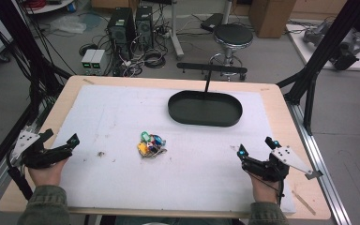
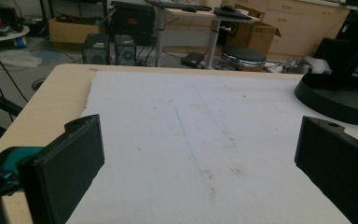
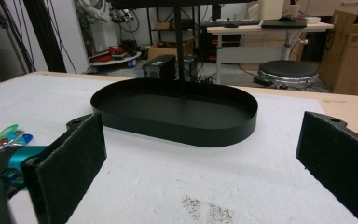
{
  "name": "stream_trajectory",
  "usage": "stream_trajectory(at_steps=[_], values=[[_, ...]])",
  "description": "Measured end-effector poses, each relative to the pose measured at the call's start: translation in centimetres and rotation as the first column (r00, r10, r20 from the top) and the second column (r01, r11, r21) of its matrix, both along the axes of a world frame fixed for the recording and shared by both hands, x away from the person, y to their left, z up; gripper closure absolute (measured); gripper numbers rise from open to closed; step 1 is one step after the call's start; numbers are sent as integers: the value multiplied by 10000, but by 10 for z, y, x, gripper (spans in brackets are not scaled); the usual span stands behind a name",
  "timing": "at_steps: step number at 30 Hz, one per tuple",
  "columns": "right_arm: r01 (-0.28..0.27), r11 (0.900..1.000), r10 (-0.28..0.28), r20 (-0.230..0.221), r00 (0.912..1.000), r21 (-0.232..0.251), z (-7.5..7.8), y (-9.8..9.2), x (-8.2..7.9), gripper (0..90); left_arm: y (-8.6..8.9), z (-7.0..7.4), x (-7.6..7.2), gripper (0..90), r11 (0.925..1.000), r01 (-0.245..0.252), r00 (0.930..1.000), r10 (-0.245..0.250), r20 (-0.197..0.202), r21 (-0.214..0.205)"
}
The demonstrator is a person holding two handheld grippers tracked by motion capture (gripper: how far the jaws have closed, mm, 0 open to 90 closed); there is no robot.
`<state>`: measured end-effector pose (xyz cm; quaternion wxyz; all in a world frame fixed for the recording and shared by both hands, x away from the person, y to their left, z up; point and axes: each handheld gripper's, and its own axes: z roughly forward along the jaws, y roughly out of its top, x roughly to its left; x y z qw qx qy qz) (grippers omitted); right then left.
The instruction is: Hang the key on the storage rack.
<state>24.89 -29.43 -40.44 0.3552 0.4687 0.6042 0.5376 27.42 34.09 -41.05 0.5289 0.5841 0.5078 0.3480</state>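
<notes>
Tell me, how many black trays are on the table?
1. The tray sits on the white mat toward the far side of the table, right of centre, beyond the bunch of keys. It looks empty, and both grippers are well short of it.

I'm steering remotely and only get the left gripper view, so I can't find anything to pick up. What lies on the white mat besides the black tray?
Observer: A small bunch of colourful keys on a metal ring lies mid-mat, nearer the person than the black oval metal tray.
Operator: Is the tray empty?
Observer: Yes; the right gripper view shows its bare floor, with a thin black post rising from it.
Operator: Where is the other gripper?
Observer: The right gripper rests at the mat's near right corner, jaws open, holding nothing.
</notes>
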Motion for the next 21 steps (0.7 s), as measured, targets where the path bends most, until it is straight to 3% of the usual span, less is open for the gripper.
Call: stream_trajectory(at_steps=[15, 21], values=[[7, 10000, -8, -87, 10000, -31, 0, 0, 1, 4, -4, 0, 1, 18, 9998, 183, 9998, -183, -102, 34], [18, 10000, -17, -55, 10000, 46, 0, -1, 1, 4, -11, 1, 5, 18, 9964, 837, 9959, -832, -362, 130]])
